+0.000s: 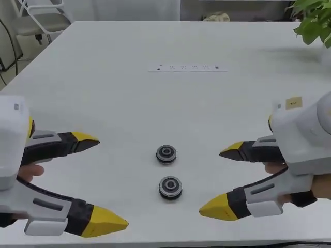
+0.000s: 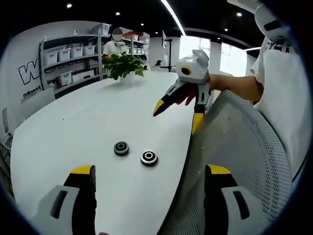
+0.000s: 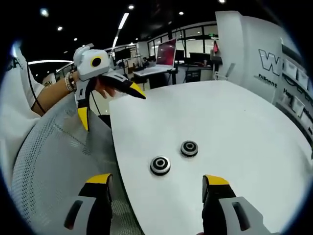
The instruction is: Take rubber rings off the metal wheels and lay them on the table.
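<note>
Holding both claws wide open over the white surface (image 1: pixel 129 103), we note the left claw (image 1: pixel 111 182) and right claw (image 1: pixel 211 181) flanking two metal wheels: far wheel (image 1: pixel 166 154), near wheel (image 1: pixel 170 187), close together, untouched, black rubber rings (image 1: pixel 161 187) on both.
</note>
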Motion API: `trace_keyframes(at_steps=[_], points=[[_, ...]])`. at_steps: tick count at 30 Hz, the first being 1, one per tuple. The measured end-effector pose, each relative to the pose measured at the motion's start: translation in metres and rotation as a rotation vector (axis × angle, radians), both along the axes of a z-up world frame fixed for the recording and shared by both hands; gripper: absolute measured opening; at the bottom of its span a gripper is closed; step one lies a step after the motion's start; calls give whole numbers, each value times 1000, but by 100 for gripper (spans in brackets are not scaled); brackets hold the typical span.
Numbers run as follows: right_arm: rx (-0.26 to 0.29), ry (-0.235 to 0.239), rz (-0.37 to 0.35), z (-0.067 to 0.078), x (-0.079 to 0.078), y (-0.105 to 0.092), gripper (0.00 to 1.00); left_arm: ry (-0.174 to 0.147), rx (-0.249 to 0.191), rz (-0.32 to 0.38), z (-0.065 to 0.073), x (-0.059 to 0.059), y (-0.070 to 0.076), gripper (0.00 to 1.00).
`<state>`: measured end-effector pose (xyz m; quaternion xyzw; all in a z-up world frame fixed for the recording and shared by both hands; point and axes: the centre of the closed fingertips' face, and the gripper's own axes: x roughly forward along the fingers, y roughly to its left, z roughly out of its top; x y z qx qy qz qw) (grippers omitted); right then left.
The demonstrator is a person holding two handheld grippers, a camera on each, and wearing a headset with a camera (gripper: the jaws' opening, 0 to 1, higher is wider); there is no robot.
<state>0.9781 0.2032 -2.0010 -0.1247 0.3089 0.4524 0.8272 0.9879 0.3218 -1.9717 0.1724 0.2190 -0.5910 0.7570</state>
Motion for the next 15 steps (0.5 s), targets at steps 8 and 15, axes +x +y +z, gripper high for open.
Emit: trace_keyframes(at_steps=[8,15], points=[[-3,-76,5,29,24,3,73,-55,-12,-42,17,11,-11,90],[-2,-126,48,45,40,21,70,-87,-59,-69,31,32,-25,86]])
